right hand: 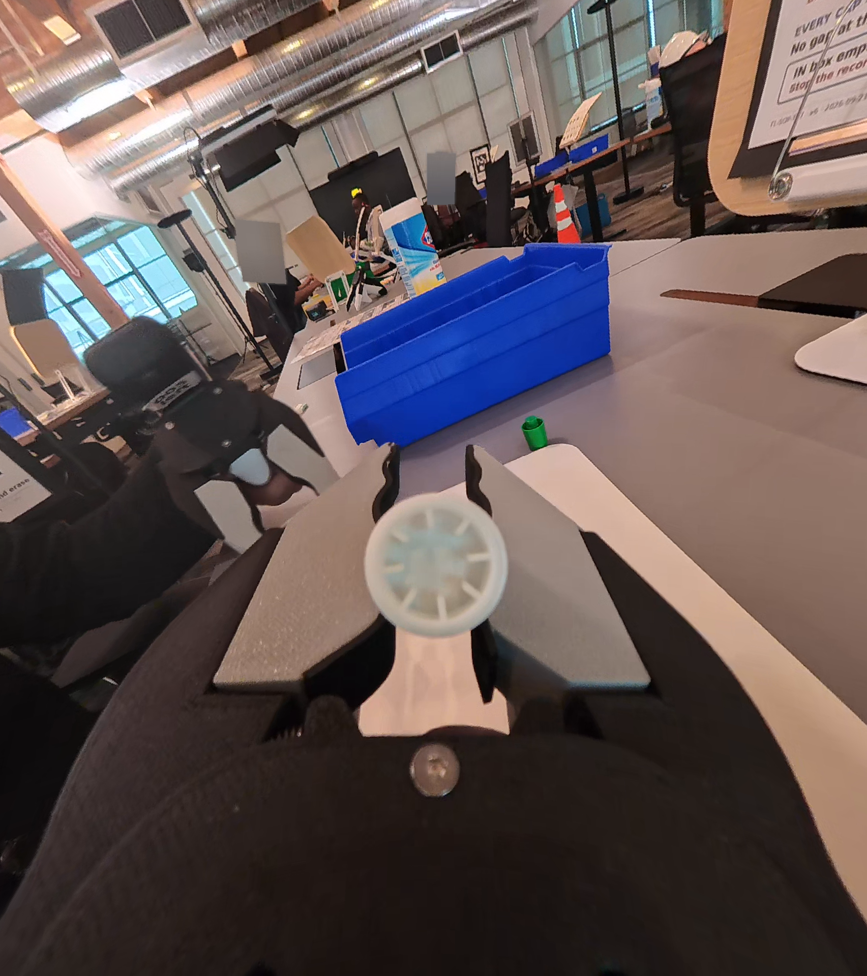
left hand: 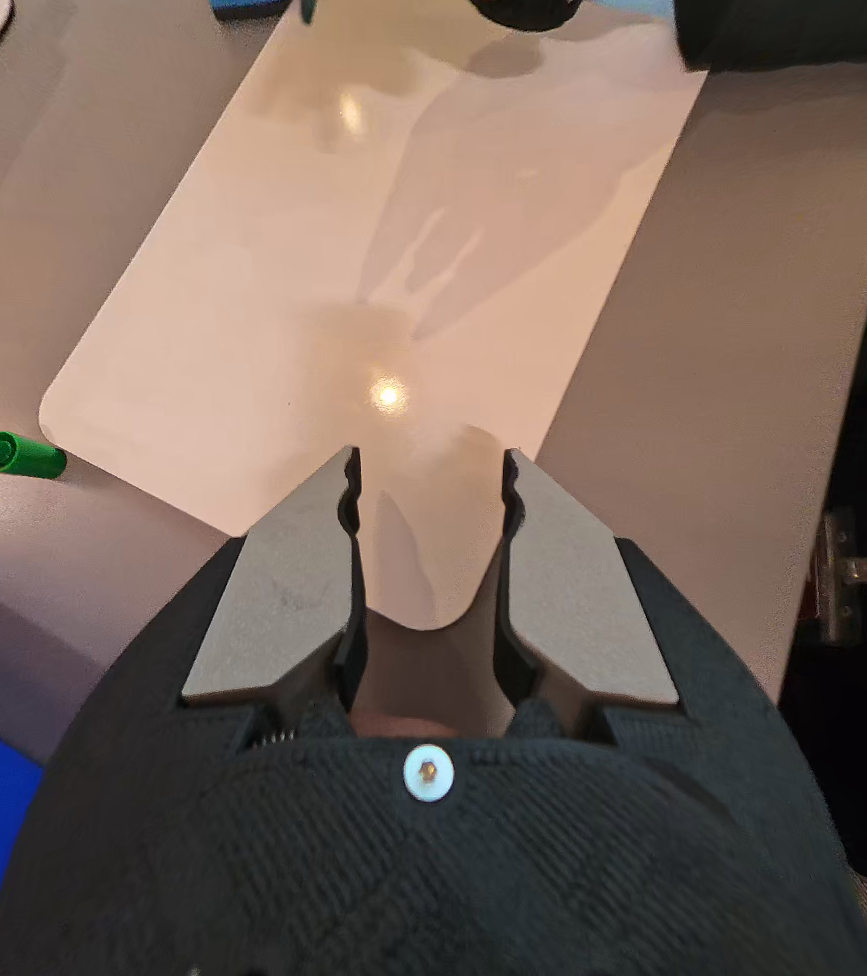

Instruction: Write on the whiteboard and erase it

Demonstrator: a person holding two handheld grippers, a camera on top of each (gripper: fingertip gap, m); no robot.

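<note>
With my right gripper (right hand: 431,475) clamping the marker (right hand: 435,568), writing comes next.
Left gripper (left hand: 431,465) gapes empty over the blank whiteboard (left hand: 367,237); cap (left hand: 21,455) lies mid-left.

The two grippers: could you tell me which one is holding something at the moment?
The right gripper: a white marker sits clamped between its fingers, rear end toward the camera. The left gripper stands open above the whiteboard, holding nothing.

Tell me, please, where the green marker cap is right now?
The green cap lies on the grey table, at the whiteboard's corner in the left wrist view; in the right wrist view, near the blue bin.
</note>
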